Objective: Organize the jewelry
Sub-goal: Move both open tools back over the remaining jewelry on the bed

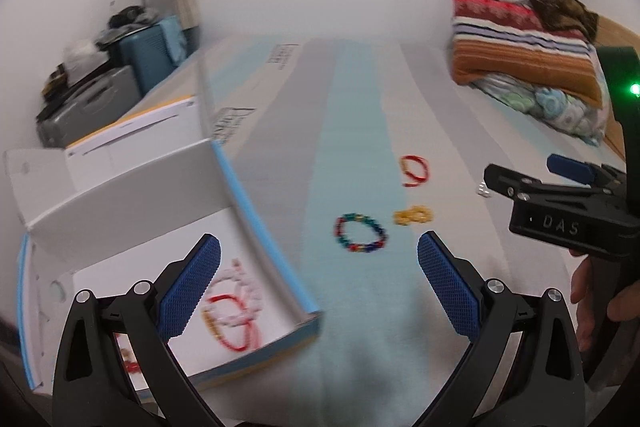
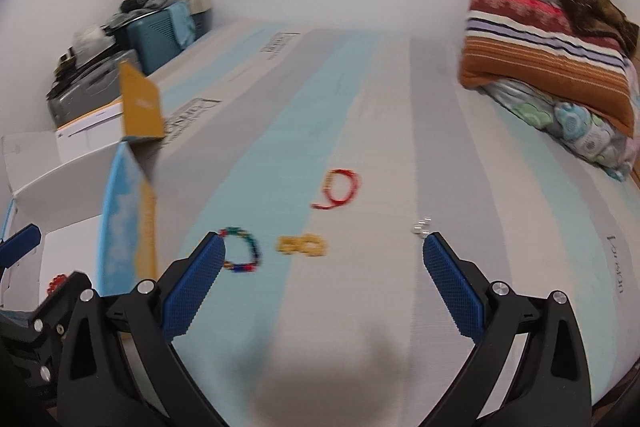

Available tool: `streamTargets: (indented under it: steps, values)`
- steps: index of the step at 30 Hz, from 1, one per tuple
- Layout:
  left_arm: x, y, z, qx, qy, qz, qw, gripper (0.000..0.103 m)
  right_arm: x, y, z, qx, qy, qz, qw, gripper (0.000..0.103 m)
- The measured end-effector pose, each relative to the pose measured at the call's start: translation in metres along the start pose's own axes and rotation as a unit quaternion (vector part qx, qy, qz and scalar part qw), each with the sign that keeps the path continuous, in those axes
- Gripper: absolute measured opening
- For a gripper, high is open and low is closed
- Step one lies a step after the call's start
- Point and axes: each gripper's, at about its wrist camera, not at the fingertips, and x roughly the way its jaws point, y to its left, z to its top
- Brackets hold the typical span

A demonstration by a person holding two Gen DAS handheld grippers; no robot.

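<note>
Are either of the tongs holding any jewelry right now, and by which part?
Nothing is held. The left tongs and the right tongs both stand wide open with empty gaps; the colorful bracelet, yellow piece and red cord lie loose on the bed.

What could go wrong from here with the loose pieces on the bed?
The tiny silver pieces look hard to pinch with wide pads and could be missed or pushed into the soft mattress. The yellow bracelet lies close beside the multicolored bracelet, so the open right gripper might drag both.
</note>
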Motion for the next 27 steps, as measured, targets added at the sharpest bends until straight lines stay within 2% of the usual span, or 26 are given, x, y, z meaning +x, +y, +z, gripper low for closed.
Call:
streamTargets:
  steps: [6, 13, 19, 22, 27]
  values:
    - [0.026, -0.041, 0.006, 0.008, 0.006, -0.028, 0.9996, 0.097, 0.014, -0.052, -0.003, 0.024, -0.006, -0.004, 1.0, 0.095]
    - [0.084, -0.074, 0.002, 0.016, 0.028, -0.05, 0.9982, 0.097, 0.054, -0.089, -0.008, 0.037, 0.003, -0.005, 0.999, 0.095]
    - [0.142, -0.064, -0.004, -0.01, 0.052, -0.041, 0.9977, 0.097, 0.108, -0.106, -0.011, 0.047, 0.019, 0.001, 0.999, 0.095]
    - [0.169, -0.051, -0.004, -0.029, 0.063, -0.032, 0.9971, 0.097, 0.14, -0.116, -0.012, 0.063, 0.046, 0.007, 0.997, 0.095]
    - [0.191, -0.037, -0.008, -0.045, 0.076, -0.024, 0.9958, 0.097, 0.166, -0.122, -0.014, 0.077, 0.066, 0.013, 0.995, 0.095]
